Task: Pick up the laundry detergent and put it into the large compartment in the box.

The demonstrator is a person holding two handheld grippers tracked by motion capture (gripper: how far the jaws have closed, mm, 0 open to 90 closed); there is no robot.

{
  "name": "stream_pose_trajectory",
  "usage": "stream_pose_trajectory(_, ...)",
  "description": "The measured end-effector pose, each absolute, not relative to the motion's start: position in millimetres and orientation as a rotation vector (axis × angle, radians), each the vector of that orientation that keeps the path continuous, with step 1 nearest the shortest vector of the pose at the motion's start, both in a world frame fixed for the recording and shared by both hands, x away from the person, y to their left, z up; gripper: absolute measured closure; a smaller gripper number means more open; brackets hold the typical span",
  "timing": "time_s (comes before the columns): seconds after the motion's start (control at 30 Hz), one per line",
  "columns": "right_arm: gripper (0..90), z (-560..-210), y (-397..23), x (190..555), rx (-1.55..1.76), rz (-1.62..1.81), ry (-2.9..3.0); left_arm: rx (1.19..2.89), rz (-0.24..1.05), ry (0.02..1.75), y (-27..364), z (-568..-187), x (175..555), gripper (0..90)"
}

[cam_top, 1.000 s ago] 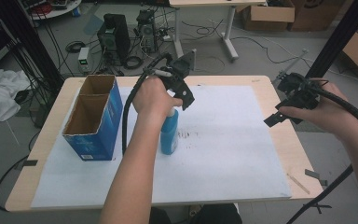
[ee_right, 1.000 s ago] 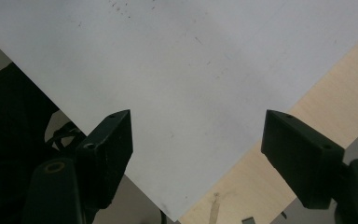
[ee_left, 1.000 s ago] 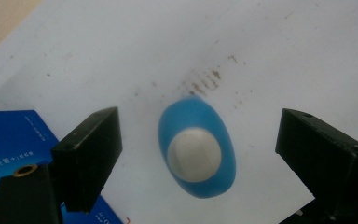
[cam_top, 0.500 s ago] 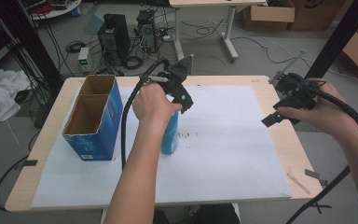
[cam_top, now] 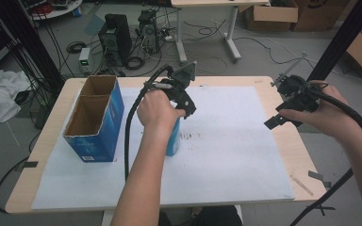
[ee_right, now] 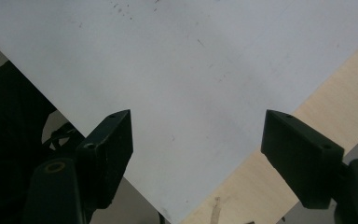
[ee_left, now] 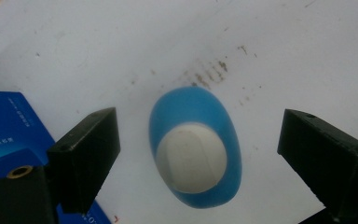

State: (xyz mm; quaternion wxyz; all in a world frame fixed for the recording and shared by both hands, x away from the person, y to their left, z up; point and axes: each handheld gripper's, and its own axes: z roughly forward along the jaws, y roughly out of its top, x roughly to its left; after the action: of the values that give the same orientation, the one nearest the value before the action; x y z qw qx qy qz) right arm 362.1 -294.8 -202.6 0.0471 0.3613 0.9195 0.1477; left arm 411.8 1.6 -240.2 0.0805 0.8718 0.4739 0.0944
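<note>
A: As the left gripper (ee_left: pixel 193 154) points straight down, what lies between its 2 jaws?
B: A blue bottle (ee_left: pixel 195 144) with a white cap, upright on the white sheet (cam_top: pixel 226 155); the jaws stand wide, touching nothing.
A: And the right gripper (ee_right: pixel 196 144)?
B: Spread and empty, above the sheet's edge. Farther left stands a blue carton (cam_top: pixel 96 117), open-topped, 2 compartments.
</note>
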Motion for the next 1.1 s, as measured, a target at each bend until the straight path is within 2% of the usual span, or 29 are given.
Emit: stream_pose_trajectory(1.1,24.8,-212,-293,363,1.099,0.433,2.819,2.64,0.246,1.506,0,-270,412,15.5)
